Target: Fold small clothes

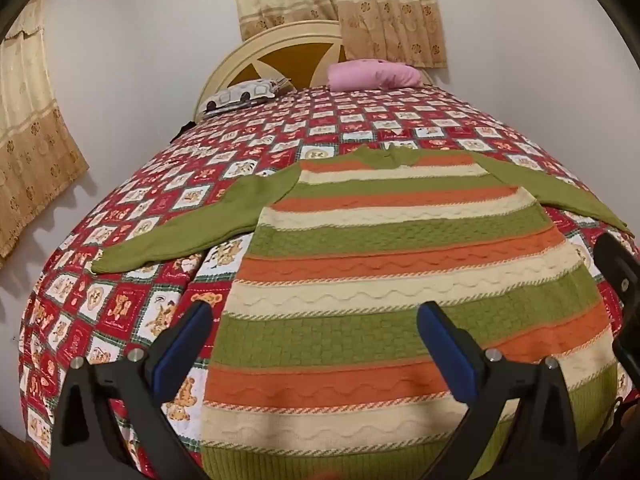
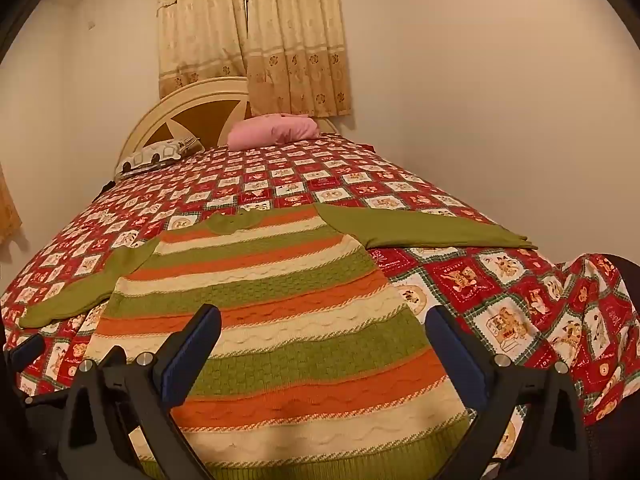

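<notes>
A knitted sweater with green, orange and cream stripes lies flat on the bed, hem toward me, both green sleeves spread out to the sides. It also shows in the right wrist view. My left gripper is open and empty, hovering over the sweater's lower left part. My right gripper is open and empty over the sweater's lower right part. The left sleeve reaches left; the right sleeve reaches right. The right gripper's finger edge shows in the left wrist view.
The bed has a red and white patchwork quilt with bear pictures. A pink pillow and a patterned pillow lie by the cream headboard. Curtains hang behind. The quilt drops off the bed's right edge.
</notes>
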`<state>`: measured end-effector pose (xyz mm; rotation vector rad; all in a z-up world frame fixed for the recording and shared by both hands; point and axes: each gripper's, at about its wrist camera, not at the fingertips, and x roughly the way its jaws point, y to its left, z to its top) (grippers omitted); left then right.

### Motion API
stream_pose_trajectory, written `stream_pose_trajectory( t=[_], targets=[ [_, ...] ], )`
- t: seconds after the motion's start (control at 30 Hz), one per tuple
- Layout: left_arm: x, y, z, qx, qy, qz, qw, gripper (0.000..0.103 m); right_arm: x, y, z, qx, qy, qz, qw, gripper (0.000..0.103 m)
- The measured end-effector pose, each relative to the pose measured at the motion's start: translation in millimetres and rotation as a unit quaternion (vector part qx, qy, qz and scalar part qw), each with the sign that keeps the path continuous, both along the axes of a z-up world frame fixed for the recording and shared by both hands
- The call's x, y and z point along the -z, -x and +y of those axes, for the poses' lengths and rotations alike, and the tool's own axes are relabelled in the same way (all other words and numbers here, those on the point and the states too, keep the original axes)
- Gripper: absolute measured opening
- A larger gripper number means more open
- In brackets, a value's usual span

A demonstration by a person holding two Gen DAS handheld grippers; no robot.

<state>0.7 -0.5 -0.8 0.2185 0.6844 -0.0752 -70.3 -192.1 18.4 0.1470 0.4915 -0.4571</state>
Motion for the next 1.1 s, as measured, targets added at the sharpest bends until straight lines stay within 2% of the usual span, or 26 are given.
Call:
stream_pose_trajectory(
  t=[0.13, 0.23, 0.37, 1.1],
  targets=[
    [-1, -5, 0, 0.001, 0.014, 0.027, 0.9995, 0.102, 1, -1, 1, 0.002, -0.003, -0.002, 1.000, 0.102],
    [-2, -7, -3, 0.005, 0.016, 0.034, 0.9993, 0.097, 1, 1, -3, 0.001, -0.007, -0.005, 1.000, 0.102],
    [7, 0, -1, 0.004, 0.015, 0.026, 0.9995, 0.097, 4, 5, 2, -0.001, -0.002, -0.002, 1.000, 0.102],
    [9, -1, 3, 0.001, 0.020, 0.028, 0.9994, 0.097, 10, -1, 2, 0.004, -0.009, 0.012, 1.000, 0.102]
  ],
)
